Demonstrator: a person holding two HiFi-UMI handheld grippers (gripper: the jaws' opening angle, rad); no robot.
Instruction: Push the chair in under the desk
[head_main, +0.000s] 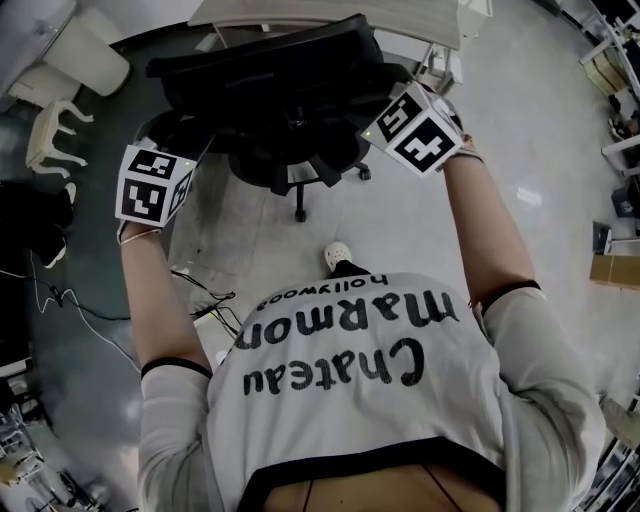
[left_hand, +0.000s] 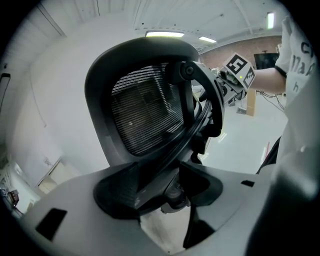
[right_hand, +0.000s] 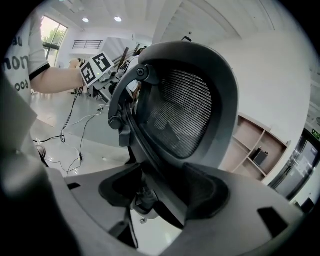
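Pinching the dark rim of the backrest (left_hand: 145, 110) between the fingers (left_hand: 117, 192) of the left gripper (left_hand: 162, 172), pressed onto it without visible gap. Doing likewise with the right gripper (right_hand: 165, 187) on the opposite side edge, fingers (right_hand: 212, 192) shut onto the frame beside the mesh. Holding the chair (head_main: 290, 90) from both flanks, then, with the right side seemingly reaching a little farther forward in the head view. Outward from there: backrest closest to the body, seat beyond it, and beyond that the pale tabletop (head_main: 330, 14), directly ahead. Hard to tell whether the seat is already partly beneath that edge. Calls for a straight push away from the body, along the line from backrest to tabletop. Keep both sides even to avoid swivelling the chair on its castors (head_main: 300, 213).
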